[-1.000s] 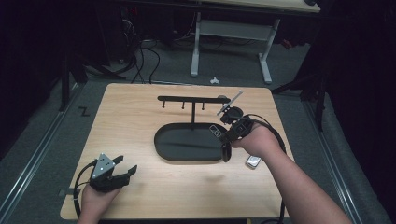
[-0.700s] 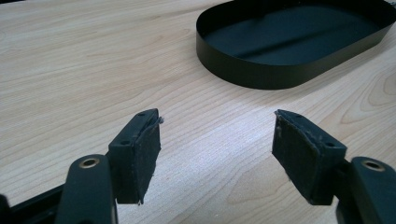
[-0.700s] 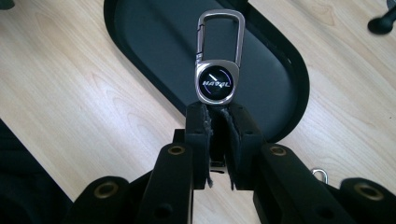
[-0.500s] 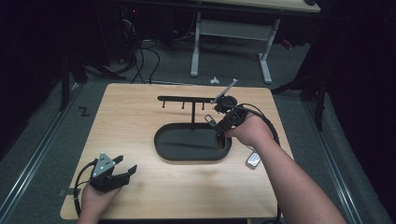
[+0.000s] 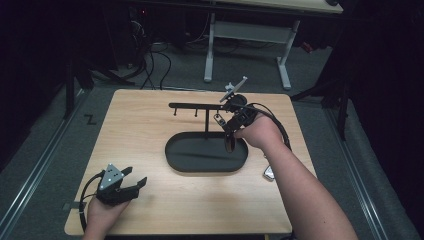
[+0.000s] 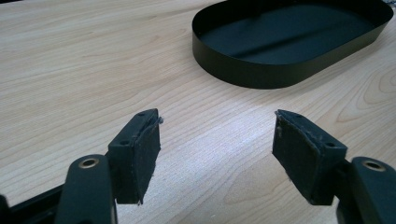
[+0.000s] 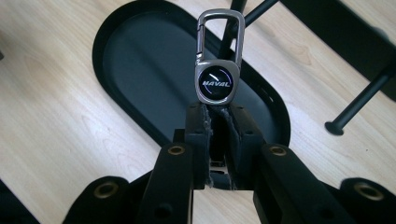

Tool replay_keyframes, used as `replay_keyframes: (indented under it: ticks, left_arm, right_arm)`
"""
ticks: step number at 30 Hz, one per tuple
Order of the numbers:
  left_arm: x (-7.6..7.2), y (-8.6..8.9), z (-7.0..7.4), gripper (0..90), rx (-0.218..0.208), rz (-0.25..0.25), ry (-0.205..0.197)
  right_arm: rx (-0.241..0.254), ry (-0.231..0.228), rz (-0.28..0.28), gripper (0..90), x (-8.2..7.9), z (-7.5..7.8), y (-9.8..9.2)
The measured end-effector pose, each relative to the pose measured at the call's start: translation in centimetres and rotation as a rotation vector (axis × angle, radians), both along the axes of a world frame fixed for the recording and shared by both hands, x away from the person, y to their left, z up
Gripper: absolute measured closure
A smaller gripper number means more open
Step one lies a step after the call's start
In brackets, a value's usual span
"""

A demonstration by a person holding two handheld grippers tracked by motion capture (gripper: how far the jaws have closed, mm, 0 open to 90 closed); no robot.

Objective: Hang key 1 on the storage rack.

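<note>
My right gripper (image 5: 226,122) hovers over the right end of a black oval tray (image 5: 172,160), just below the horizontal bar of the black hook rack (image 5: 195,106) that stands in the tray. It is shut on a keychain (image 7: 218,81), a silver carabiner with a round dark badge. The carabiner sticks out past the fingertips, and the jaws pinch the dark strap beneath the badge. A dark loop (image 5: 230,144) hangs below the hand. My left gripper (image 5: 136,176) rests at the table's front left, open and empty, facing the tray (image 6: 261,70).
A small silver object (image 5: 269,173) lies on the wooden table right of the tray. The rack's post (image 7: 233,23) and a peg (image 7: 359,100) stand close ahead of the right gripper. Beyond the table are cables and another table's legs (image 5: 210,50).
The right gripper has moved farther from the person and slightly up, carrying the keychain closer to the rack's bar. The left gripper has stayed in place.
</note>
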State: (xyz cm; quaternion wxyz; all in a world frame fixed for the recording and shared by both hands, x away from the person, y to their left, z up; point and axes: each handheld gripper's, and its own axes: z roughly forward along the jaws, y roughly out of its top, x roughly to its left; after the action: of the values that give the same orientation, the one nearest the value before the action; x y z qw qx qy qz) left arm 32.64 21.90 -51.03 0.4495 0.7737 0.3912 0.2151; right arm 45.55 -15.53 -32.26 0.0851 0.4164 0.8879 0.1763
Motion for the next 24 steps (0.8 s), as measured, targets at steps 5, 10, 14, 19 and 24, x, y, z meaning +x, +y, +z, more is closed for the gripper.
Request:
replay_keyframes:
  ticks: [5,10,14,19,24]
  left_arm:
    - [0.0,0.0,0.0,32.6,0.000,-0.005,0.003]
    - [0.0,-0.1,0.0,32.5,0.001,-0.009,0.006]
    - [0.0,-0.1,0.0,32.5,0.004,-0.014,0.011]
    - [0.0,-0.2,-0.1,32.5,0.001,-0.014,0.008]
    - [0.0,-0.3,-0.2,32.5,0.010,-0.022,0.013]
  right_arm:
    - [-0.001,-0.005,0.001,80.5,0.5,-0.1,0.0]
    - [0.004,-0.008,-0.013,80.5,0.8,0.1,0.3]
    - [-0.006,-0.010,-0.001,80.5,0.9,0.2,0.5]
    - [-0.023,-0.015,-0.004,80.5,1.0,-0.4,0.7]
    - [-0.036,-0.019,-0.009,80.4,1.2,-1.2,0.6]
